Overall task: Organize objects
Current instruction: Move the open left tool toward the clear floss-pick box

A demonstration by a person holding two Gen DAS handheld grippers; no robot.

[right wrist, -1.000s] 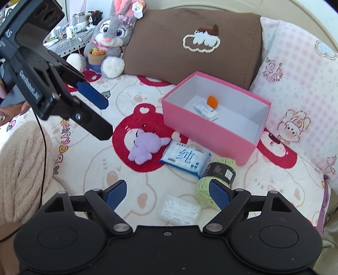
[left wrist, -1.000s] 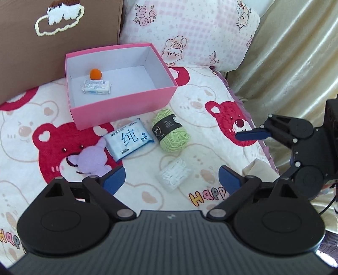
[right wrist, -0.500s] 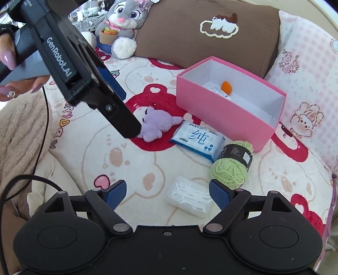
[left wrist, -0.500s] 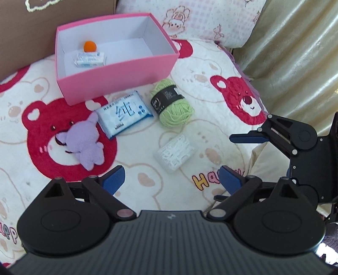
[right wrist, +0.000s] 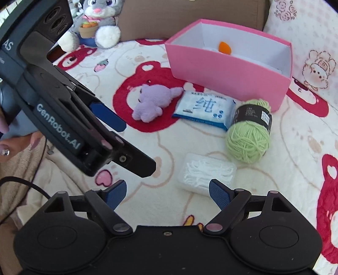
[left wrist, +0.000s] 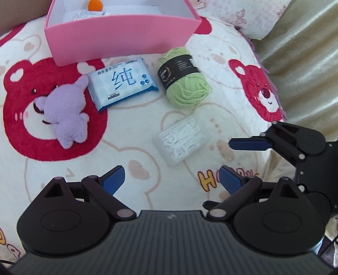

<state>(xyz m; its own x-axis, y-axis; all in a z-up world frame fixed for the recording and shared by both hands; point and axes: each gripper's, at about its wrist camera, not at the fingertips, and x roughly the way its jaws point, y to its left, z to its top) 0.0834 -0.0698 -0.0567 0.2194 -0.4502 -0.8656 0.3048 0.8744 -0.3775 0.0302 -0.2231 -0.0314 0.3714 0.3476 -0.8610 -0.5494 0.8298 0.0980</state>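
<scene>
Left wrist view: my left claw (left wrist: 171, 178) is spread wide with nothing between its fingers, above the bear-print blanket (left wrist: 131, 135). Just beyond it lies the clear floss box (left wrist: 182, 142); farther off sit the green yarn (left wrist: 186, 84), tissue pack (left wrist: 122, 83) and purple plush (left wrist: 66, 110), near the pink box (left wrist: 118, 40). Inside that is an orange ball (left wrist: 95, 3) and, I think, a small packet. My right claw (right wrist: 168, 193) is spread too, the floss box just ahead.
</scene>
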